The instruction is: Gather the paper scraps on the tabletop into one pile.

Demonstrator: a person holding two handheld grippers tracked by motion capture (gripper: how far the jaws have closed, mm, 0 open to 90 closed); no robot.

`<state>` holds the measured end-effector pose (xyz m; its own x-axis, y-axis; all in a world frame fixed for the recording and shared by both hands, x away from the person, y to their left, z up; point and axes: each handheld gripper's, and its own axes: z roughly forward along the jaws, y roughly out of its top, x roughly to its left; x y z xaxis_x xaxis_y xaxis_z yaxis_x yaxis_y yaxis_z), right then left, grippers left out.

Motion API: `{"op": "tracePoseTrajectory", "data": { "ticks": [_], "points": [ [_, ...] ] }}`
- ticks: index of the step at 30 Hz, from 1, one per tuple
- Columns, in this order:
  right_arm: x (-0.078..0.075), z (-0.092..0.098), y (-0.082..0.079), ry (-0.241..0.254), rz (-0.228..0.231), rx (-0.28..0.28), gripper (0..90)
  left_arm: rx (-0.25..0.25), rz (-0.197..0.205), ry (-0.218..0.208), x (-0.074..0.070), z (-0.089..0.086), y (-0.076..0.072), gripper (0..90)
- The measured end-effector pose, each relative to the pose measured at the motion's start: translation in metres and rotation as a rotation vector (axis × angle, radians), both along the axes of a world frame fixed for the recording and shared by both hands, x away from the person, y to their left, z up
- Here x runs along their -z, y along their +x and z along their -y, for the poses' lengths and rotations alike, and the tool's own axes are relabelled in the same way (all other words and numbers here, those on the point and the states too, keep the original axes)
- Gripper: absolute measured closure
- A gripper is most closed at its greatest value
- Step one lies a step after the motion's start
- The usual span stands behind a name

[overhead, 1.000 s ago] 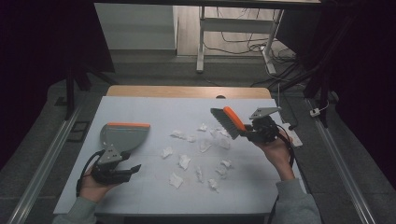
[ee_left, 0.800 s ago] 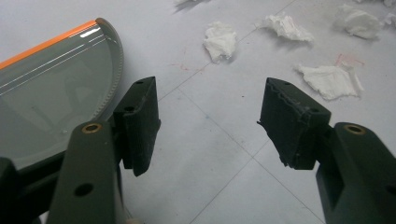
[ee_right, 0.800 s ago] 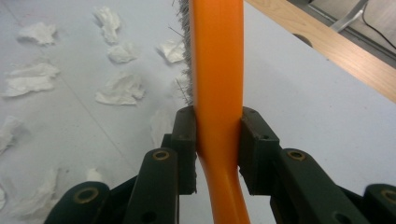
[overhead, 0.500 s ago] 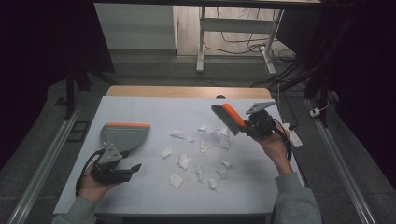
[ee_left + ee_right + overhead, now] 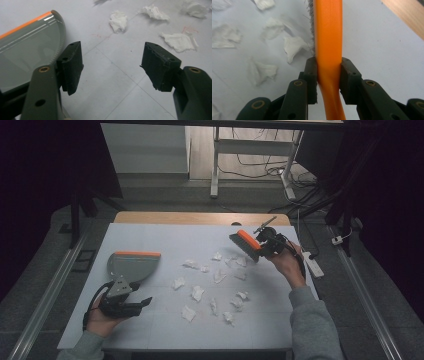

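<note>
Since the earlier frame we see the right gripper (image 5: 264,243) carried toward the table's far right, its brush (image 5: 245,245) now at the far edge of the paper scraps (image 5: 197,292); the left gripper (image 5: 131,302) has kept its place, its jaws having just been opening, nothing between them. Surface: a white table (image 5: 165,240) with a wooden strip along its far edge, on dark grey floor, cables and a metal frame beyond, the room dim. Right jaws: clamped on the brush's orange handle (image 5: 328,50), bristles turned toward the scraps. Left jaws: standing wide apart over bare table, gripping nothing. Dustpan (image 5: 132,266), grey with an orange edge: flat on the table just beyond the left jaws, off to their left side. Scraps: scattered mid-table between dustpan and brush.
</note>
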<state>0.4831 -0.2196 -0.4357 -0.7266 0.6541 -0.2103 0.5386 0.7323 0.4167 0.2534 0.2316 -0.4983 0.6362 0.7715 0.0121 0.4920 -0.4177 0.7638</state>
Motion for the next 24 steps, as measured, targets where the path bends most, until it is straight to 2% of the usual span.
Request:
{"op": "tracePoseTrajectory", "data": {
  "ticks": [4, 6, 11, 17, 20, 24],
  "points": [
    [0.007, -0.003, 0.005, -0.05, -0.01, 0.009, 70.4, -0.012, 0.009, -0.006, -0.001, -0.002, -0.001, 36.1],
    [0.007, -0.004, 0.008, -0.046, -0.006, 0.014, 70.3, -0.015, 0.01, -0.009, -0.001, -0.002, 0.0, 36.4],
    [0.007, -0.01, 0.016, -0.074, -0.02, 0.008, 70.4, -0.01, 0.005, -0.004, 0.0, 0.0, 0.0, 36.4],
    [0.009, -0.03, 0.016, -0.119, -0.059, -0.065, 70.6, -0.005, -0.004, -0.004, 0.002, -0.001, 0.001, 36.4],
    [0.009, -0.036, 0.009, -0.143, -0.057, -0.106, 70.7, -0.001, -0.006, -0.004, 0.003, -0.001, 0.001, 36.5],
    [0.007, -0.043, -0.004, -0.143, -0.083, -0.156, 70.7, 0.006, -0.003, 0.0, 0.002, 0.0, 0.0, 36.5]
  ]
}}
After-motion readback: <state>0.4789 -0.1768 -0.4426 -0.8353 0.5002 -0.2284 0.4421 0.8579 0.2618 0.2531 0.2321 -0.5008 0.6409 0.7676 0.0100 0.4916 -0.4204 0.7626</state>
